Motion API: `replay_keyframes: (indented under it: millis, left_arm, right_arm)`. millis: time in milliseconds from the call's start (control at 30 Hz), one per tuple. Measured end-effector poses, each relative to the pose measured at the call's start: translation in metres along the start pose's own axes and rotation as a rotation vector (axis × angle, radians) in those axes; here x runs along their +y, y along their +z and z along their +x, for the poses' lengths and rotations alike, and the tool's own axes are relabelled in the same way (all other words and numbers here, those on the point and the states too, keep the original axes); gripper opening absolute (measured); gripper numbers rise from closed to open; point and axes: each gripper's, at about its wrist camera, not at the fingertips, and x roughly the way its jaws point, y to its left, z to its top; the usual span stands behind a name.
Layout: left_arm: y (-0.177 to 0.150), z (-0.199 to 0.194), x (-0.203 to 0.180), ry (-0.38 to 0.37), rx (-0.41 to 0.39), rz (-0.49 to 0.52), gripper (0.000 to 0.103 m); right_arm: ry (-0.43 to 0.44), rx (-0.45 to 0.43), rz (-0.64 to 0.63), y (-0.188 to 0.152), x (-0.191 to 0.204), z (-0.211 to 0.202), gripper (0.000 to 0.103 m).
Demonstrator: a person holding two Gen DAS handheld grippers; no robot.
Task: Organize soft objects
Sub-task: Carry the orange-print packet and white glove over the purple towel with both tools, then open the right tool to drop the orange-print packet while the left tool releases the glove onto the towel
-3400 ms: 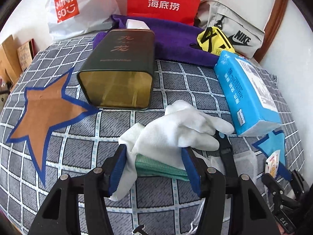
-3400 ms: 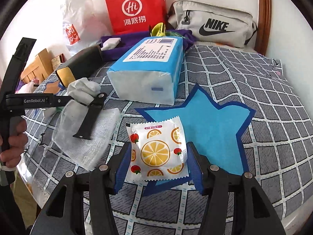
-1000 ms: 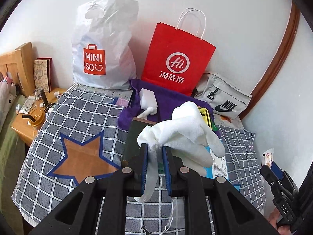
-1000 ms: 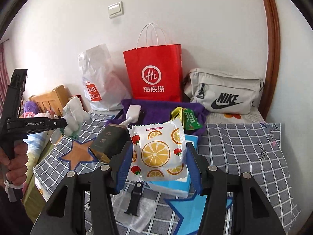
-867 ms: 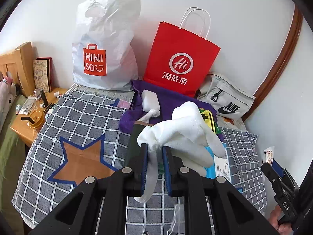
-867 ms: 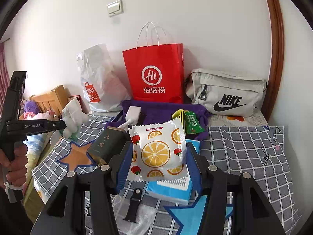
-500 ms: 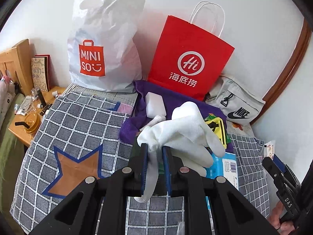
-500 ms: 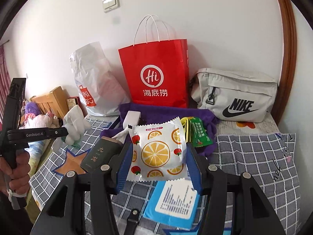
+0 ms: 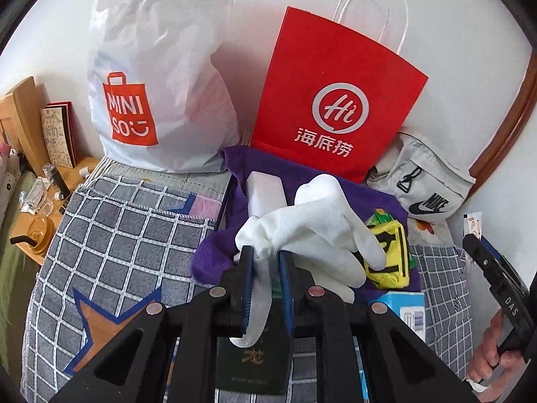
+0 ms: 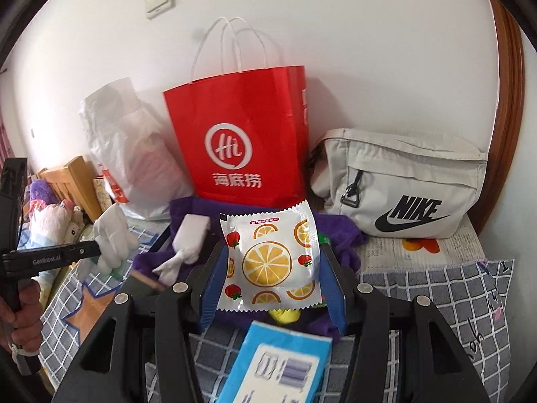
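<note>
My left gripper (image 9: 265, 268) is shut on a white glove (image 9: 315, 231), held in the air above the purple towel (image 9: 339, 184); a bit of green cloth shows between the pads. In the right wrist view the same glove (image 10: 112, 235) hangs at the left. My right gripper (image 10: 272, 282) is shut on a white snack packet with orange slices (image 10: 270, 258), held up over the purple towel (image 10: 188, 208). A white wrapped bar (image 9: 265, 193) and a yellow-green packet (image 9: 389, 252) lie on the towel.
A red paper bag (image 9: 335, 100), a white Miniso bag (image 9: 157, 77) and a grey Nike pouch (image 10: 402, 184) stand against the wall. A dark green tin (image 9: 255, 362) and a blue tissue pack (image 10: 275, 366) lie on the checked bedspread (image 9: 127, 235). A wooden bedside table (image 9: 37, 231) stands at left.
Both grippers have moved forward toward the wall and the bags, which now look bigger. Each keeps its hold, the left on the glove and the right on the packet.
</note>
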Motion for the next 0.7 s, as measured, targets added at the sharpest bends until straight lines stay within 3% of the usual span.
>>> replay_keyframes:
  millis: [100, 367, 533, 700]
  left_arm:
    - [0.008, 0.011, -0.005, 0.044, -0.011, 0.020, 0.015]
    - [0.028, 0.045, -0.012, 0.051, 0.013, 0.035, 0.015]
    - [0.038, 0.067, -0.016, 0.081, 0.014, 0.019, 0.015]
    - [0.045, 0.088, -0.019, 0.065, 0.035, 0.011, 0.015]
  right_arm:
    - [-0.016, 0.029, 0.015, 0.010, -0.012, 0.020, 0.053]
    - [-0.008, 0.046, 0.055, 0.026, -0.036, 0.064, 0.053]
    - [-0.014, 0.086, 0.105, 0.020, -0.057, 0.094, 0.053]
    - [0.022, 0.145, 0.155, 0.012, -0.066, 0.121, 0.053]
